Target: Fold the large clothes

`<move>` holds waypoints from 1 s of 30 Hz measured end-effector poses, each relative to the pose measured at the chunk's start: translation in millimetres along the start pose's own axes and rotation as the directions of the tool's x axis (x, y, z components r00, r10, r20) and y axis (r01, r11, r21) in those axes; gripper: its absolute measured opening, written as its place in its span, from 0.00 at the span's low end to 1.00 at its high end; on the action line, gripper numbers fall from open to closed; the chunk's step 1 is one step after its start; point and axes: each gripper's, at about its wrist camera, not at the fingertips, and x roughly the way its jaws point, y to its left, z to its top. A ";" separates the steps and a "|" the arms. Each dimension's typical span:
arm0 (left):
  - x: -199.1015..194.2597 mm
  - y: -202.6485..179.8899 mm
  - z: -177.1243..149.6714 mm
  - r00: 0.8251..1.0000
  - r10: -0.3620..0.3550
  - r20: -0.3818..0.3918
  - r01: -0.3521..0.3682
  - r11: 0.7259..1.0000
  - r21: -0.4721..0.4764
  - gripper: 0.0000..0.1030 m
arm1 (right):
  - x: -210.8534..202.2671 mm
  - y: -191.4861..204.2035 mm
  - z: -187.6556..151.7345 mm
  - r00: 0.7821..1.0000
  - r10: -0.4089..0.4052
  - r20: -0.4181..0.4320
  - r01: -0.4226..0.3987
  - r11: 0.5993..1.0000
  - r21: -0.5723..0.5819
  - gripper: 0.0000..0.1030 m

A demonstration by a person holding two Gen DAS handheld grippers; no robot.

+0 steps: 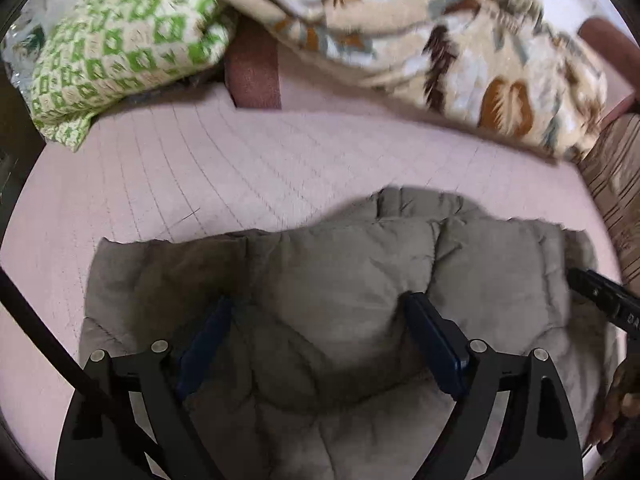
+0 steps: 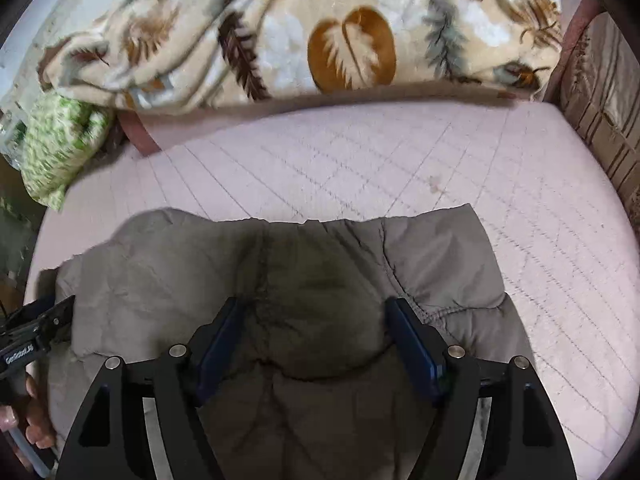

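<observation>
One grey padded jacket (image 1: 352, 280) lies bunched at the near edge of the pink quilted bed (image 1: 160, 168). Two grippers hang over it: the left gripper (image 1: 320, 320) and the right gripper (image 2: 316, 320), both with jaws apart, straddling puffed fabric without pinching it. One leaf-print blanket (image 2: 304, 32) and one green pillow (image 1: 120, 40) line the far edge; bare mattress lies between.

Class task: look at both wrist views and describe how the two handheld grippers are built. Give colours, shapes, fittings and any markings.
The left gripper and the right gripper match: black angular linkage arms joined by round silver pins, each ending in flat dark-blue rectangular fingers. White lettering marks each black body where the other camera catches it, too blurred to read. A thin black strap or cable crosses the left view.
</observation>
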 end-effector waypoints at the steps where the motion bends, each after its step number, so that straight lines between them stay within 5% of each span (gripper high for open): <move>1: -13.0 2.4 -5.6 0.999 -0.024 0.033 0.024 1.000 -0.012 0.87 | -7.9 2.1 -2.2 1.000 0.017 0.018 -0.017 1.000 -0.001 0.77; 6: -70.4 12.7 -43.3 0.984 -0.069 0.166 0.077 0.996 -0.045 0.87 | -73.3 9.5 -40.3 0.986 0.090 0.139 -0.086 0.996 -0.037 0.77; 12: -121.3 28.6 -115.3 0.966 0.003 0.259 -0.001 1.000 -0.008 0.87 | -115.6 16.1 -108.8 0.972 0.100 0.212 -0.085 0.993 -0.080 0.78; 20: -108.4 68.9 -178.8 0.973 0.079 0.219 -0.057 0.993 -0.106 0.87 | -119.9 -3.2 -157.1 0.971 0.042 0.236 -0.037 0.999 -0.029 0.79; 30: -86.4 65.3 -190.5 0.968 0.105 0.227 -0.086 0.992 -0.091 0.88 | -70.9 -15.6 -168.3 0.987 -0.013 0.160 0.016 1.000 -0.014 0.84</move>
